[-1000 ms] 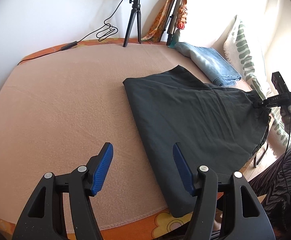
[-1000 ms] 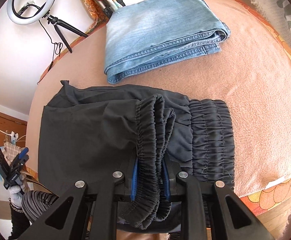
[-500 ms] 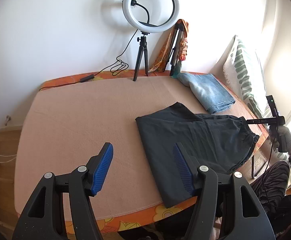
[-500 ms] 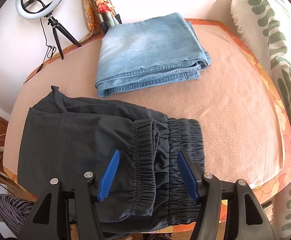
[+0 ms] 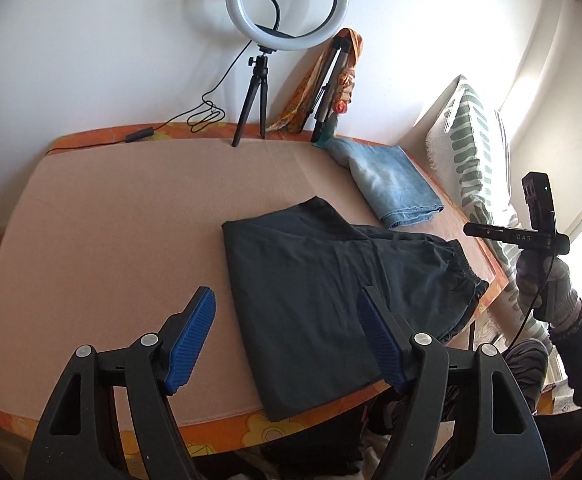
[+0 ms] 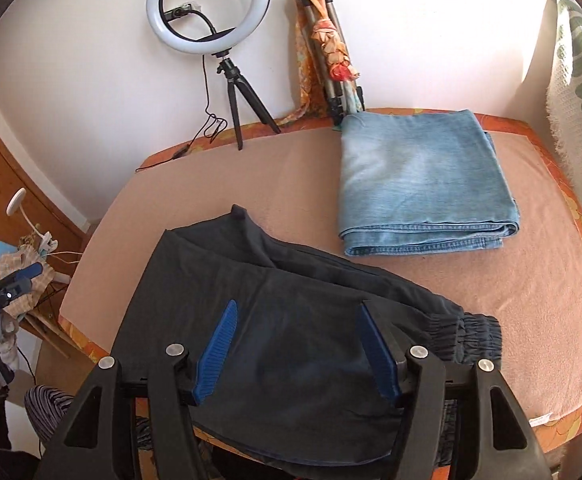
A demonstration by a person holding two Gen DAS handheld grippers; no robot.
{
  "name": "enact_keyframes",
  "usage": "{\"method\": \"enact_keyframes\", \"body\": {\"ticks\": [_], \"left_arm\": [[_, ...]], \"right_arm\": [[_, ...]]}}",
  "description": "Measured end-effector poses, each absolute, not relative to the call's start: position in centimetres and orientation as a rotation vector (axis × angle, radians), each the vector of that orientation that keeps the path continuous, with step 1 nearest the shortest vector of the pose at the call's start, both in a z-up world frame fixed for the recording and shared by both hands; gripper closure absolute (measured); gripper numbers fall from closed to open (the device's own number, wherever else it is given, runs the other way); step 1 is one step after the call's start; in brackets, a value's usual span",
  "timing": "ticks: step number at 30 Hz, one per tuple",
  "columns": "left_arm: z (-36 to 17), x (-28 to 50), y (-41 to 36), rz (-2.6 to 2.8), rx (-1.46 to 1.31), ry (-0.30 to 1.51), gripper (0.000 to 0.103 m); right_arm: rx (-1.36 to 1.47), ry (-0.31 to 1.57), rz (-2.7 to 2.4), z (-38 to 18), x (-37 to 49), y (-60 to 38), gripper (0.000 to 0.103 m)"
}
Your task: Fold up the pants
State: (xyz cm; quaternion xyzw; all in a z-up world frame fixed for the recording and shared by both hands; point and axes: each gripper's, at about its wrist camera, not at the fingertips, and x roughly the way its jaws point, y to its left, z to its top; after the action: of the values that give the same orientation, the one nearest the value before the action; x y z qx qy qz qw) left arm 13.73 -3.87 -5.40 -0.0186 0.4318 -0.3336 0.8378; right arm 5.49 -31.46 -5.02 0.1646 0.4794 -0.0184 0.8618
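The dark pants (image 6: 291, 320) lie folded on the surface (image 5: 111, 240), at its near edge, their elastic waistband (image 6: 471, 332) toward the right end. Beyond the pants, toward the wall, sits a folded pair of jeans (image 6: 423, 184). Left of the jeans, at the wall, stands a ring light (image 6: 209, 6) on a small tripod.

The left hand-held gripper (image 5: 287, 344) hangs above the pants' near left corner, its jaws opening with nothing between them. The right hand-held gripper (image 6: 301, 352) hovers over the pants' middle, jaws apart and empty.
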Motion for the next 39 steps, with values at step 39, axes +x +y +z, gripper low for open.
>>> {"method": "enact_keyframes", "body": {"ticks": [39], "left_arm": [[-18.0,12.9,-4.9,-0.919,-0.468,1.018,0.049]], "right_arm": [[0.074,1.486,0.120,-19.4,28.1,-5.8,0.038]]}}
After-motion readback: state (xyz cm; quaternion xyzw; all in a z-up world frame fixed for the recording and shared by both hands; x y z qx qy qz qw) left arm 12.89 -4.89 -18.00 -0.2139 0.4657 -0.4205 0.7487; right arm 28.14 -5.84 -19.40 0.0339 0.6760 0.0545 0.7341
